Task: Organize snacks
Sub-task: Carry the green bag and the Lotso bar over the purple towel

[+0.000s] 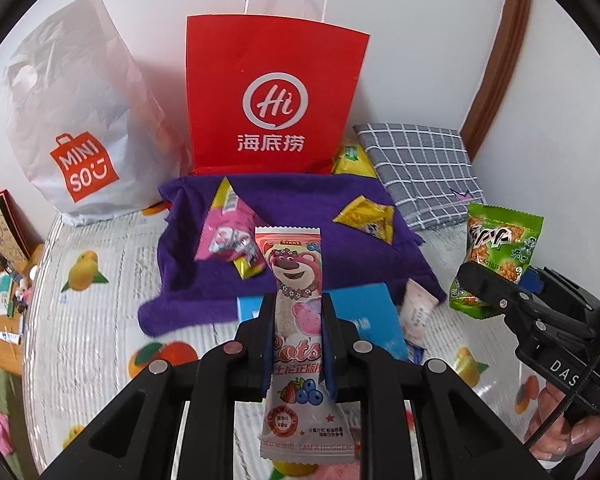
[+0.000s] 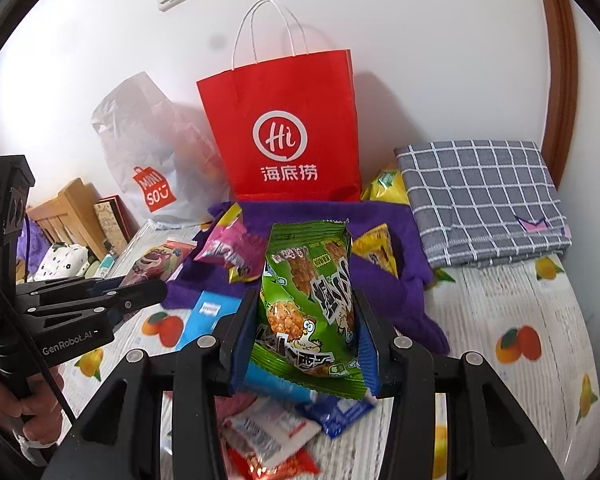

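Two packets are riding in our grippers above the bed: the left gripper is pinching a pink wafer at its middle, the right gripper is squeezing a green snack; both are looking light, crinkly and slippery, so we are gripping mid-body, gently

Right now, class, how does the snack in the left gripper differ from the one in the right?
The pink bear snack is slim, long and pale; the green snack is broader and puffier. The pink one shows a bear and berries, the green one a cartoon bird. Both stand upright, clamped between shut jaws.
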The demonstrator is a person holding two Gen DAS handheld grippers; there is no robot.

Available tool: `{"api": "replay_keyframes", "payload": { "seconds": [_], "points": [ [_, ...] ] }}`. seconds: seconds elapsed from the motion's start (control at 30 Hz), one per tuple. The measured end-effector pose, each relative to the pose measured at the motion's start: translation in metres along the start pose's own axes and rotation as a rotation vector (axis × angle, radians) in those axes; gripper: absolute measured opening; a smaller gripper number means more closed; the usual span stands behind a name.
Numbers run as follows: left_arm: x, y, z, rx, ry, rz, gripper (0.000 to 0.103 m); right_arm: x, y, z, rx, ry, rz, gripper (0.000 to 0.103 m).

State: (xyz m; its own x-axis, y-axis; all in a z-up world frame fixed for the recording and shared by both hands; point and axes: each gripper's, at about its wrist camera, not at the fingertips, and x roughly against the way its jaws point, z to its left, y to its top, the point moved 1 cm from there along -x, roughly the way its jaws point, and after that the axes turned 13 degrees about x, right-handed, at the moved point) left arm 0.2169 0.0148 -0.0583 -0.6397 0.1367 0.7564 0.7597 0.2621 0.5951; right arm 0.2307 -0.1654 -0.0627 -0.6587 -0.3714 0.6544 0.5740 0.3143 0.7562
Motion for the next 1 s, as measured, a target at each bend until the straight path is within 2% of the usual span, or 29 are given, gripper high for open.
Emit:
{"api": "replay_keyframes", "payload": {
  "seconds": [0.37, 0.57, 1.0],
  "points": [
    [-0.035, 0.041, 0.013, -0.006, 0.036, 0.007, 0.019, -0.048, 0.024, -0.025, -0.003, -0.009, 0.020, 0.044],
    [-0.059, 0.058, 0.022, 0.020, 0.001, 0.046, 0.019, -0.078, 0.031, -0.043, -0.022, -0.025, 0.047, 0.044],
    [-0.124, 0.073, 0.014, -0.017, -0.019, 0.136, 0.019, -0.143, 0.020, -0.063, -0.048, 0.004, 0.157, 0.044]
  ]
}}
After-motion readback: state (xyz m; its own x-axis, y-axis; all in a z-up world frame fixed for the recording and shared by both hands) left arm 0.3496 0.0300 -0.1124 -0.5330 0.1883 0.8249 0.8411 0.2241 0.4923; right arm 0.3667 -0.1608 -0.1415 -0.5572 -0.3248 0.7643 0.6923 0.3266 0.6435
